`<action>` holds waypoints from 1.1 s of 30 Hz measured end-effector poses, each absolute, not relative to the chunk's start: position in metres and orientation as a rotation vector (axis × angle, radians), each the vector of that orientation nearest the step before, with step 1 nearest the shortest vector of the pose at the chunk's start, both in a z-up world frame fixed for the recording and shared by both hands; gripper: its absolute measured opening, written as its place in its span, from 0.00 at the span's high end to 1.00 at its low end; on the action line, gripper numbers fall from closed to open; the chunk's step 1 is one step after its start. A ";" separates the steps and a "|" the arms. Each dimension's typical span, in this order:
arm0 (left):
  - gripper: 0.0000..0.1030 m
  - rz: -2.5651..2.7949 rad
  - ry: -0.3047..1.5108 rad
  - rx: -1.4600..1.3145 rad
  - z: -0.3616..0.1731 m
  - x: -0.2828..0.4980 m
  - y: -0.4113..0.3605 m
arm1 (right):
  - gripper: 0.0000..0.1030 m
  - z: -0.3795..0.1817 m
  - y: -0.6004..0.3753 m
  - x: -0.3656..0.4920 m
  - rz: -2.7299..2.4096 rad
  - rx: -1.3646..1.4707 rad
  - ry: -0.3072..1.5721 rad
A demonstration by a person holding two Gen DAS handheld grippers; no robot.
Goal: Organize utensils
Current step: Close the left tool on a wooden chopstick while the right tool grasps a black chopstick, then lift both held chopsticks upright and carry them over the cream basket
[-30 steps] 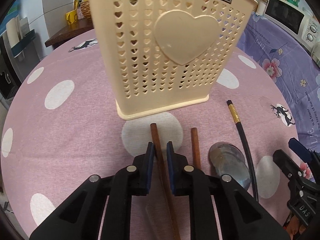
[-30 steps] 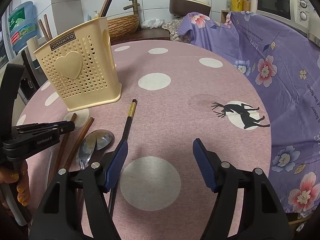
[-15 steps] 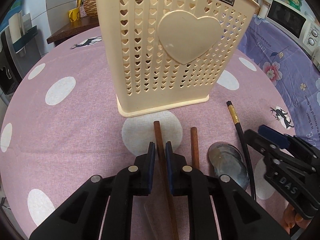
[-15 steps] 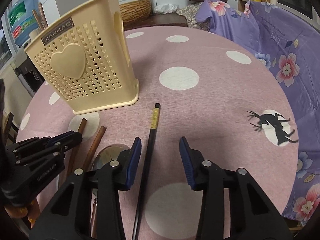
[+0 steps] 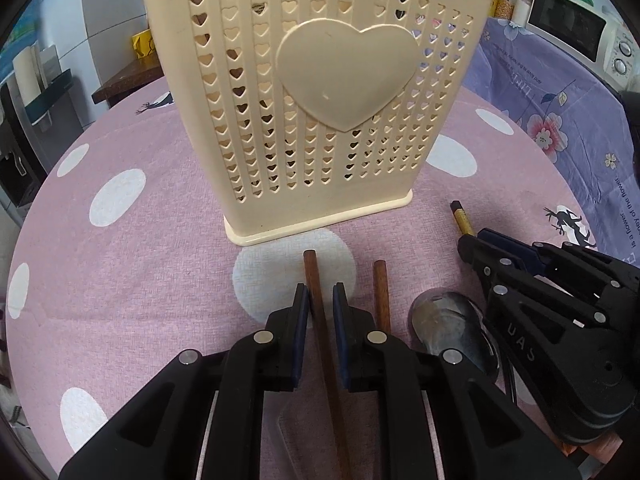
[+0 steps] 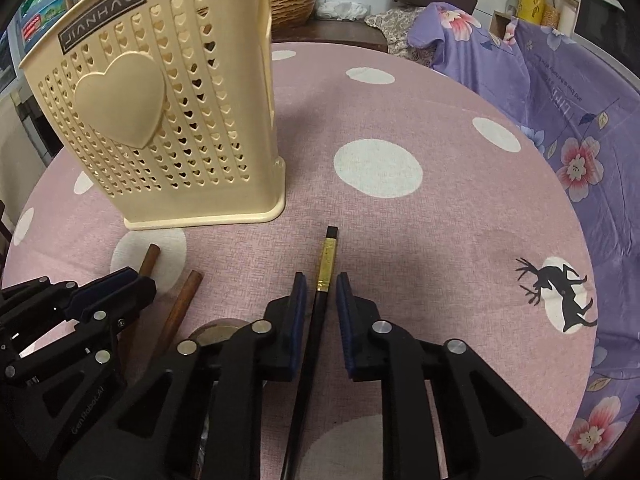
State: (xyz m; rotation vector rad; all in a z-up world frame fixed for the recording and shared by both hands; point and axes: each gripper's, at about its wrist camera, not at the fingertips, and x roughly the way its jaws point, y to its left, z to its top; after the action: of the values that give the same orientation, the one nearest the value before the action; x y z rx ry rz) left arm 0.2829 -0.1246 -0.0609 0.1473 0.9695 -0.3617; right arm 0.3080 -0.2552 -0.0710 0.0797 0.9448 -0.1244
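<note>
Each hand-held gripper (image 5: 320, 312) — matte black plastic, silver screws, blue pads (image 6: 346, 320) — bears pale lettering

Ahead of us the cream holder (image 6: 168, 120) blocks the left; to its right the pink table (image 6: 400, 264) lies free.

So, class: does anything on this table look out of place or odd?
Yes. Two brown chopsticks, one black chopstick and a spoon lie loose on the tablecloth before the upright cream holder, not in it. Nothing looks spilled or broken.
</note>
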 end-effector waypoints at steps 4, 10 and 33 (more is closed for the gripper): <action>0.91 -0.353 0.965 0.137 -0.062 0.284 -0.124 | 0.91 -0.071 -0.251 0.306 -0.132 0.070 0.933; 0.92 -0.355 0.964 0.114 -0.061 0.284 -0.122 | 0.92 -0.071 -0.258 0.306 -0.117 0.106 0.924; 0.92 -0.458 0.644 -0.057 0.059 0.239 -0.082 | 0.92 0.066 -0.293 0.240 0.052 0.215 0.635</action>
State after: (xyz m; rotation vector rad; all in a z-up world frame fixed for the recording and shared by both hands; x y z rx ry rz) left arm 0.2391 -0.0823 0.0591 -0.0572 0.6440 -0.4584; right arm 0.2401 -0.2933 0.0659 0.2151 0.6347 0.0517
